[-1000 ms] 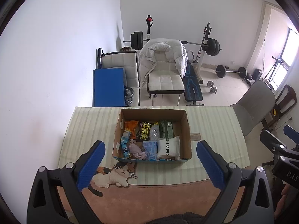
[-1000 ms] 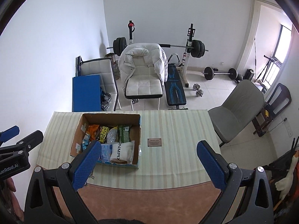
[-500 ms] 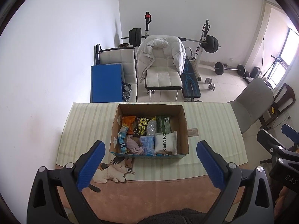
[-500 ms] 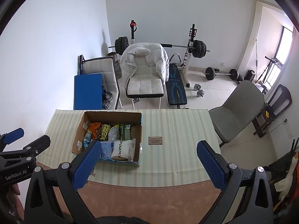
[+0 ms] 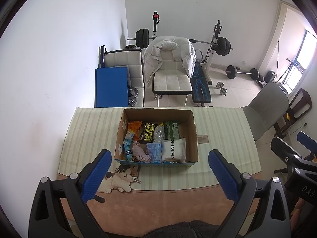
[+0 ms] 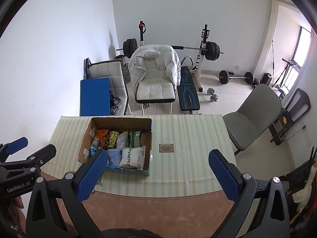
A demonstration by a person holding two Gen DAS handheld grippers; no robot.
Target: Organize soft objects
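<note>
Cardboard box (image 5: 195,138) sits higher in frame than before; both grippers (image 5: 158,170) (image 6: 156,168) gape empty (right's finger (image 6: 93,170) hides its corner).

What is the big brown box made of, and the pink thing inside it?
The brown open-topped box looks like matte corrugated cardboard: dull brown walls, thin raw edges. The crumpled pink bundle inside it, near the front, looks like soft fabric, perhaps a sock or cloth, judging by its folds; too small to be sure.

The small plaque (image 6: 166,148) at three o'clock of the cardboard box (image 6: 150,138) carries unreadably tiny print. The cat picture (image 5: 120,178) is partly hidden behind the left gripper's finger (image 5: 95,176).
</note>
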